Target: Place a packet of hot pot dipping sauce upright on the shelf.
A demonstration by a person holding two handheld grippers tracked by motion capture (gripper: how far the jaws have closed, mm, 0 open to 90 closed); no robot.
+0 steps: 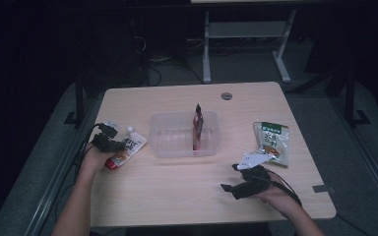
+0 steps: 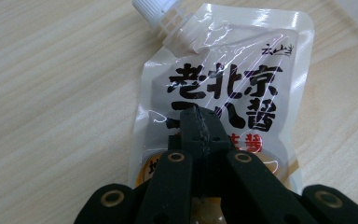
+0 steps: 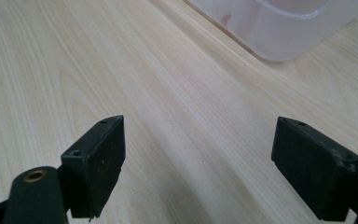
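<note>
white pouch (image 2: 223, 88) base under left tool (image 2: 200, 122)

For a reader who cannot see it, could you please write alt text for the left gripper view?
The left claw, its black jaws pressed together, is over the lower middle of a spouted sauce pouch lying flat on a light wooden table. The pouch is white with bold black Chinese characters, and its white screw cap points to the upper left.

spout pouch (image 2: 223, 93) w/ black "老北京", smaller top-right mark unreadable
</note>
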